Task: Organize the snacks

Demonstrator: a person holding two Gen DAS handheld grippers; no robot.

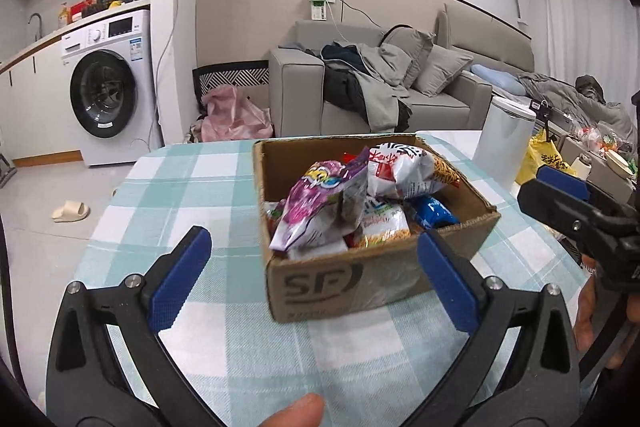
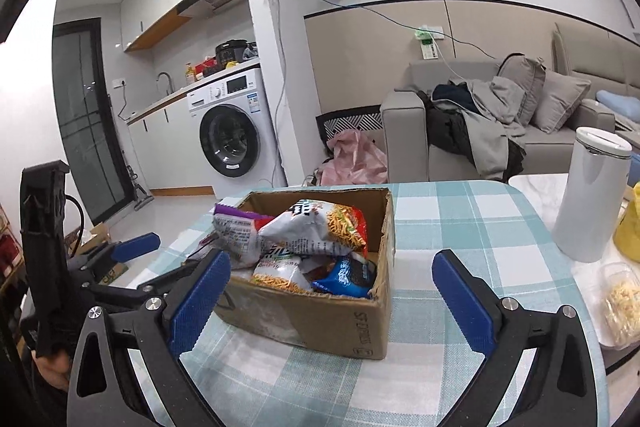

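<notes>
Left wrist: snack box [image 1: 372, 211] between gripper [image 1: 314, 273] fingers.

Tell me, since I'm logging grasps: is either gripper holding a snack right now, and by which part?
Nothing is held. The left gripper and right gripper are both open and empty, and the snack bags lie in the cardboard box.

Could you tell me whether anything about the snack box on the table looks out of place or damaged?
The cardboard box is overfilled: the snack packets are heaped loosely, and the purple packet and the white noodle packet stick up above the rim. The box's top edge looks torn and ragged where the flaps are gone. Nothing has spilled onto the checked tablecloth.
</notes>
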